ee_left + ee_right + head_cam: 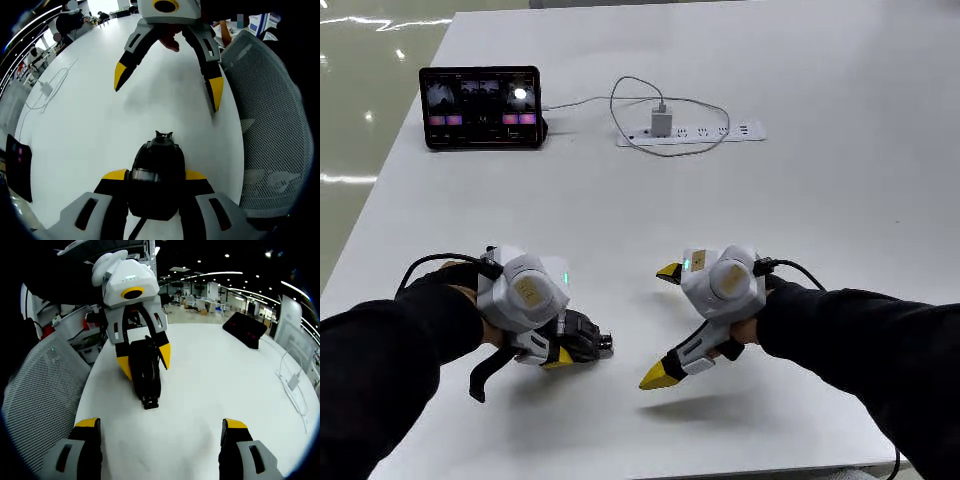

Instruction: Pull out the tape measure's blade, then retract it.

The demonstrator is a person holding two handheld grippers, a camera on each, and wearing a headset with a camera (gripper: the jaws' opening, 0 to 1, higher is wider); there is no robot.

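Left gripper view has the left gripper clamped on the black tape measure, whose blade tip pokes forward just past the yellow jaw tips. Straight ahead, the right gripper faces it with jaws spread wide, well apart from the tape, above the white bench.

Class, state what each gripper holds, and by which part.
The left gripper clamps the black tape measure by its case sides; the right gripper is open, holding nothing.
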